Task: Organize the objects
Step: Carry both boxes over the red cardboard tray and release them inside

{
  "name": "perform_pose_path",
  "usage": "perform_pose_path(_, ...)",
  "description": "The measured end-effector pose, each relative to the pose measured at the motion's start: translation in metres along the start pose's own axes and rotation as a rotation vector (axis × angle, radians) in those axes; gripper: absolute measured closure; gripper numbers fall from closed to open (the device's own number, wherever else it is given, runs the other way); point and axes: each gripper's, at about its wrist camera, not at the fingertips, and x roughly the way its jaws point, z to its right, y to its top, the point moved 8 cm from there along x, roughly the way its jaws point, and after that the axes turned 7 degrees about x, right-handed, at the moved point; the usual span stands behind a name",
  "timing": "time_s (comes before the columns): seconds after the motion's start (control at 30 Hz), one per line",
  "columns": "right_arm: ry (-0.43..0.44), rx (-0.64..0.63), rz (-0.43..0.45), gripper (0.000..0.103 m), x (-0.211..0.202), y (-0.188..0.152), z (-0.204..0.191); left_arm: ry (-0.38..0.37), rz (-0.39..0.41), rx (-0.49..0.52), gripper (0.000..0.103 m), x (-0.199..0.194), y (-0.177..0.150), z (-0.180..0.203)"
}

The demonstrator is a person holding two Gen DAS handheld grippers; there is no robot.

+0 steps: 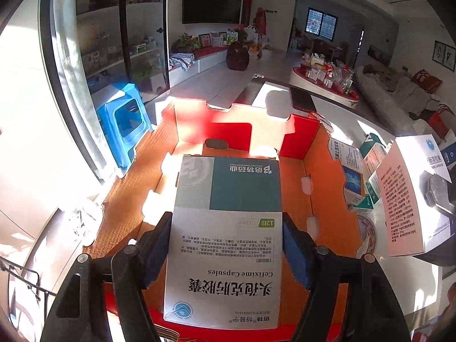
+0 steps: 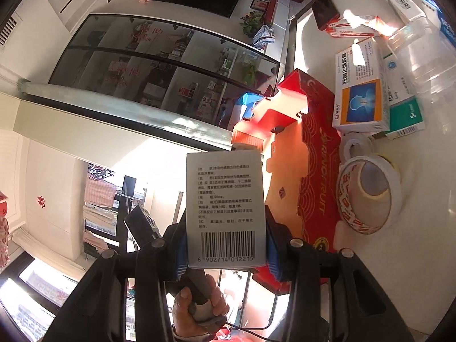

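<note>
My left gripper (image 1: 226, 225) is shut on a white and teal medicine box (image 1: 228, 213) marked Cefixime Capsules and holds it over the open red and orange cardboard box (image 1: 322, 176). My right gripper (image 2: 226, 228) is shut on a grey medicine box (image 2: 225, 199) with a barcode, held in the air beside the red cardboard box (image 2: 313, 171). That grey box also shows at the right of the left wrist view (image 1: 404, 196). More medicine boxes (image 2: 362, 97) lie on the white table (image 2: 427, 199) past the cardboard box.
Two tape rolls (image 2: 367, 191) lie on the table next to the red box. Clear plastic cups (image 2: 421, 54) stand behind the medicine boxes. A blue stool (image 1: 122, 122) stands on the floor left of the table. A dark phone (image 1: 302, 99) lies at the table's far edge.
</note>
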Motion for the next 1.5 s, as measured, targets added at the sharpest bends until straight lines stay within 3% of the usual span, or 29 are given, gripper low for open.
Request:
perform_pose_path(0.17,-0.136,0.032,-0.12,0.061,0.065,-0.015,0.023,-0.004,-0.065,0.015,0.027,0.008,-0.022,-0.001)
perform_pose_path(0.23,-0.154,0.003,-0.12,0.061,0.063,-0.023,0.024,-0.014,-0.087,0.025,0.027,0.01,-0.031,0.0)
perform_pose_path(0.33,-0.28,-0.003,-0.166,0.061,0.058,-0.039,0.039,-0.017,-0.129,0.077,0.027,0.013,-0.045,0.008)
perform_pose_path(0.57,-0.228,0.033,-0.133,0.061,0.036,-0.043,0.043,-0.035,-0.094,0.022,0.027,0.007,-0.04,-0.001)
perform_pose_path(0.73,-0.113,0.07,-0.08,0.061,0.029,-0.033,0.03,-0.011,-0.041,-0.007,0.027,0.001,-0.022,-0.011)
perform_pose_path(0.83,-0.155,0.015,-0.046,0.061,0.03,-0.026,0.019,0.021,-0.009,-0.028,0.027,-0.007,-0.021,-0.018)
perform_pose_path(0.97,-0.286,-0.151,0.007,0.061,0.034,-0.03,0.004,0.033,0.012,-0.066,0.027,-0.016,-0.023,-0.026)
perform_pose_path(1.1,-0.337,-0.243,0.007,0.061,0.037,-0.042,0.0,0.053,0.009,-0.043,0.027,-0.02,-0.026,-0.025)
perform_pose_path(1.5,-0.361,-0.235,-0.005,0.061,0.044,-0.048,0.01,0.05,-0.024,-0.053,0.027,-0.01,-0.033,-0.024)
